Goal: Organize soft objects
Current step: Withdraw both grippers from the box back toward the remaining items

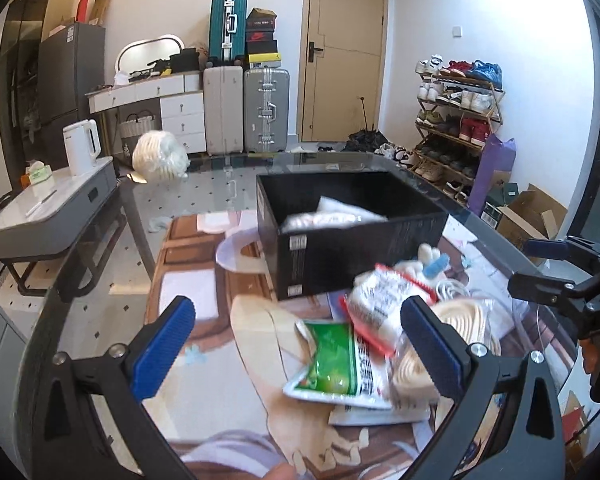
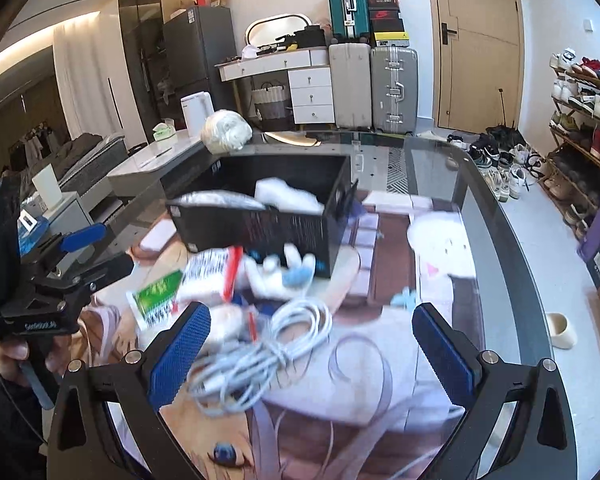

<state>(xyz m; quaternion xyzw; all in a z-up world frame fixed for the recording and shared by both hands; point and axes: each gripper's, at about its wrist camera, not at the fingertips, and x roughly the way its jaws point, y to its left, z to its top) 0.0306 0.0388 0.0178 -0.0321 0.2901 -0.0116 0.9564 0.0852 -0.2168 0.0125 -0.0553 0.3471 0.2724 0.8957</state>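
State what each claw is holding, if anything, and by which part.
Nothing. The left claw and right claw both stand open, above the green-and-white plastic packet and coiled white cable.

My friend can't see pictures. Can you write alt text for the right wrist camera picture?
The right gripper, jaws wide open and empty, hangs above a tangled white cable on a glass table. Behind the cable lie blurry soft packets and an open black box already holding white items.

One black box, one green packet, one red-trimmed packet, one coiled white cable, three suitcases (one teal, two grey).
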